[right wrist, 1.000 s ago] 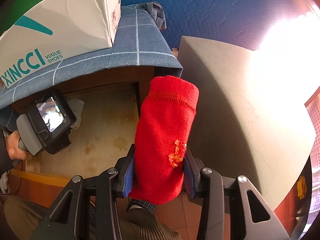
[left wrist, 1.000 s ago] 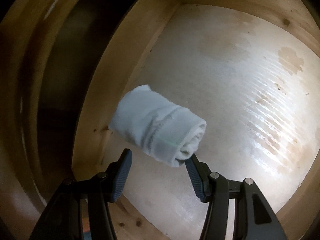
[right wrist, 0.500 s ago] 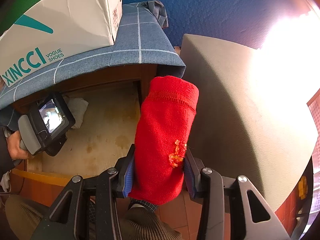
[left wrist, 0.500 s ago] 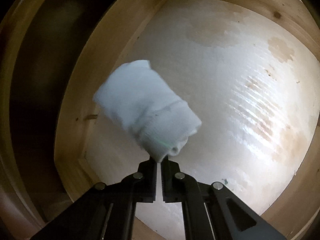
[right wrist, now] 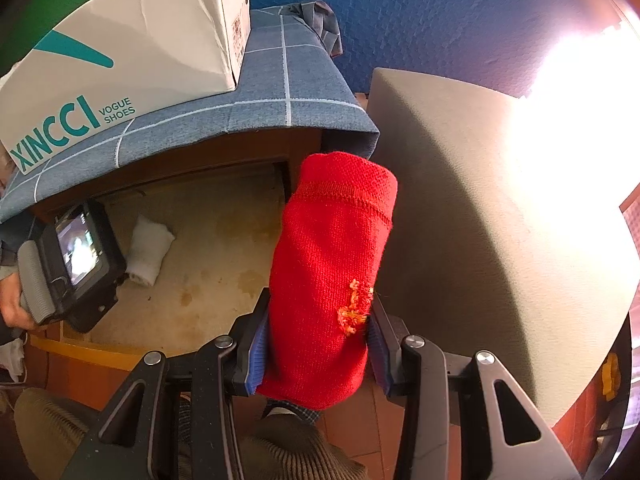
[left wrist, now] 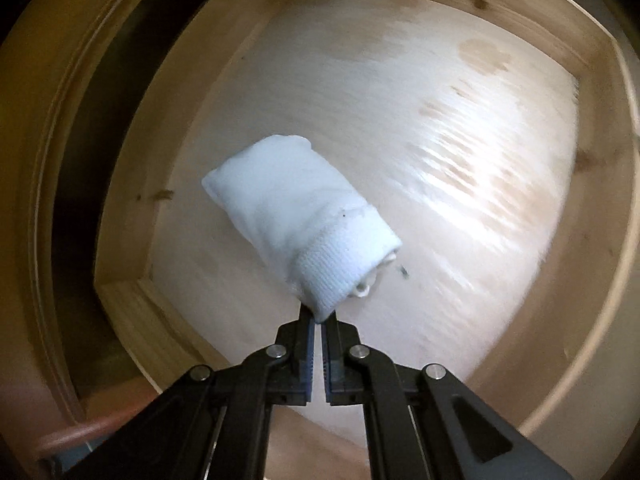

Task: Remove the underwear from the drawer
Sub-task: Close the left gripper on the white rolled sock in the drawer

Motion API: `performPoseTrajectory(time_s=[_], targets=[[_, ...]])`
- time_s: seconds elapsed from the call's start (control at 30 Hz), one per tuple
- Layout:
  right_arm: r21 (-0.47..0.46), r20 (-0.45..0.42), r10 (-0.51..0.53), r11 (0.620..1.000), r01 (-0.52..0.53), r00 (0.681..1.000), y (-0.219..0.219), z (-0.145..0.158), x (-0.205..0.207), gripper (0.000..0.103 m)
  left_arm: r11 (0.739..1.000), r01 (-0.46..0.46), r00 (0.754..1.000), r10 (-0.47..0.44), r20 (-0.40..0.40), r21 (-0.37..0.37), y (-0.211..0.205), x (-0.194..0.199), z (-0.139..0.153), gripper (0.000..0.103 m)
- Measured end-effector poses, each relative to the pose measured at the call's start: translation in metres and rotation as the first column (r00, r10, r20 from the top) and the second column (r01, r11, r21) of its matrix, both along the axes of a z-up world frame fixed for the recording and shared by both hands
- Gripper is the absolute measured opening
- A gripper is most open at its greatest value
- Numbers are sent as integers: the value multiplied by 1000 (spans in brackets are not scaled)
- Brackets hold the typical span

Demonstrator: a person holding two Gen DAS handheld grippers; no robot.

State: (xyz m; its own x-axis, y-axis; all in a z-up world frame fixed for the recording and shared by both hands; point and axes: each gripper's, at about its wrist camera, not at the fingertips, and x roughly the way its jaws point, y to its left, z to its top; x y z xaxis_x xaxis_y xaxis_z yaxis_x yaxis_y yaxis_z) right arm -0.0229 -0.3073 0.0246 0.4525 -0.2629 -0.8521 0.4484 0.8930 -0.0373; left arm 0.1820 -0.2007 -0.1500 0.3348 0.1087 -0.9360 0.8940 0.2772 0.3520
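Pinching the white rolled underwear at its ribbed end with the left gripper, jaws nearly closed, only thin fabric edge between the tips. Hanging just over the pale drawer bottom, inside the wooden drawer, close to its left wall; not possible to tell if roll is touching the bottom or lifted a bit. Showing some brownish stains on bottom board, and motion blur there.

In right wrist view, seeing same white roll small, lying twd back-left part of drawer, just beside the left gripper body w/ its lit screen, held by a hand at left edge.

Clamping the red rolled underwear w/ the right gripper, jaws closed on lower half of the roll, blue pads pressing both sides. Standing roughly upright, top end pointing twd the cabinet corner, outside and in front of drawer, at its right-front side. Carrying an orange embroidered mark near right pad.

Resting on cabinet top: blue checked cloth and white shoe box w/ teal letters. Standing right of cabinet: a grey panel, blue wall behind, strong glare at upper right. Showing a knee in olive corduroy at bottom edge.
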Motion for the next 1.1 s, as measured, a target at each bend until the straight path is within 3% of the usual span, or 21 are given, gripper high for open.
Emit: performPoseTrajectory(time_s=[0.33, 0.4, 0.43, 0.5, 0.6, 0.77, 0.93, 1.1], targets=[[15, 16, 10, 1000, -11, 1000, 0, 0, -2, 40, 997, -72, 996, 71, -49, -3, 26, 7, -1, 5], [16, 15, 11, 1000, -11, 1000, -1, 0, -2, 40, 995, -95, 992, 92, -91, -25, 26, 9, 2, 7], [17, 15, 11, 1000, -11, 1000, -1, 0, -2, 40, 995, -100, 991, 97, -91, -30, 27, 9, 5, 11], [20, 14, 11, 1000, -11, 1000, -1, 0, -2, 40, 994, -105, 991, 101, -86, -36, 32, 10, 14, 34], [26, 13, 10, 1000, -10, 1000, -1, 0, -2, 41, 994, -85, 994, 79, -81, -67, 30, 8, 31, 49], [32, 12, 11, 999, -12, 1000, -2, -1, 0, 41, 989, -115, 987, 104, -124, -88, 24, 16, 39, 49], [34, 12, 14, 999, -15, 1000, -2, -2, 1, 41, 988, -138, 987, 131, -95, -73, 6, 20, 32, 51], [33, 8, 20, 999, -20, 1000, -1, -3, 1, 41, 992, -122, 991, 121, -51, -30, -8, 28, 15, 60]])
